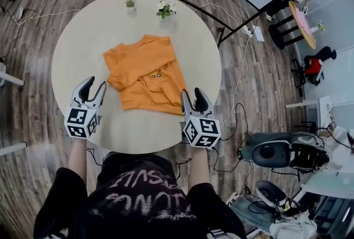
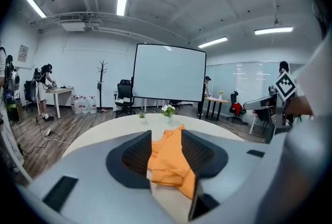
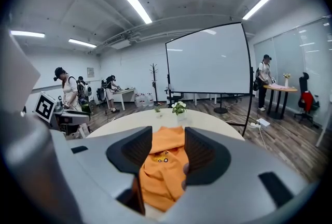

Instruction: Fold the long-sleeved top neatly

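Loosely rumpled orange top (image 1: 145, 73) on round table (image 1: 72, 55).

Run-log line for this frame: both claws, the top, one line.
left claw: open, empty | right claw: open, empty, at hem | orange top: lying on round table, ungripped

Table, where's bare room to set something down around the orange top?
The widest bare patch is the table's left side, between the orange top and the rim. The near strip below the hem, between the left gripper and the right gripper, is also free. It is crowded at the far edge, by the small plant and the flowers.
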### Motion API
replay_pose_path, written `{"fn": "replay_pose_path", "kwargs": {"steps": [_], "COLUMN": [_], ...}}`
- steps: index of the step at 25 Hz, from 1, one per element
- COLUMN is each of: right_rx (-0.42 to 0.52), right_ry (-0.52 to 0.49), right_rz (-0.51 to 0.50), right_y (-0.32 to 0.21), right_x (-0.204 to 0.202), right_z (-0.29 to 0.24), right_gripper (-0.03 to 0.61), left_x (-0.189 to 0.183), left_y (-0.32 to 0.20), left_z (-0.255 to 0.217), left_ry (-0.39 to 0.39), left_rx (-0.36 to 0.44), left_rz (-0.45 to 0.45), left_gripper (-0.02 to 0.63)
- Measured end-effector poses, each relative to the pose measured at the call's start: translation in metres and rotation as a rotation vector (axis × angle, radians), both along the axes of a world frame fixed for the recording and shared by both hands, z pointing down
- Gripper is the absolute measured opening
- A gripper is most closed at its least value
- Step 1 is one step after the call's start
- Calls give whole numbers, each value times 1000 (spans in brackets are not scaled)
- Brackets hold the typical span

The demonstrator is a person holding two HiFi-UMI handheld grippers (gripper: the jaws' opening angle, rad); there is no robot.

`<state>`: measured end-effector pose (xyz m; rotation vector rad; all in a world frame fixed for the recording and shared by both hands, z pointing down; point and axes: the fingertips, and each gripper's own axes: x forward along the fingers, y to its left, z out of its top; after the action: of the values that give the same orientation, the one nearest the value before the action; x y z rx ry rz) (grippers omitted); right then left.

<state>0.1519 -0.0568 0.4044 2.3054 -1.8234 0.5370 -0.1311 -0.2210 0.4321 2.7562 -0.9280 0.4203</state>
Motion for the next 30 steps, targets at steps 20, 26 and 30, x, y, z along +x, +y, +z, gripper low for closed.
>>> {"fn": "replay_pose_path", "kwargs": {"steps": [20, 26, 30], "right_rx": [-125, -184, -231], "right_ry": [24, 28, 59], "right_rz": [-169, -320, -480], "right_y": [-131, -196, -249], "right_x": [86, 85, 64], "right_z": [66, 101, 123], "right_gripper": [202, 206, 207], "left_x": [118, 130, 132], "left_y": [-105, -146, -166], "left_z": [70, 106, 133], "left_ry": [-140, -245, -346], "left_rx": [-33, -31, -19], "left_rz": [106, 125, 175], "left_gripper": [176, 176, 176]}}
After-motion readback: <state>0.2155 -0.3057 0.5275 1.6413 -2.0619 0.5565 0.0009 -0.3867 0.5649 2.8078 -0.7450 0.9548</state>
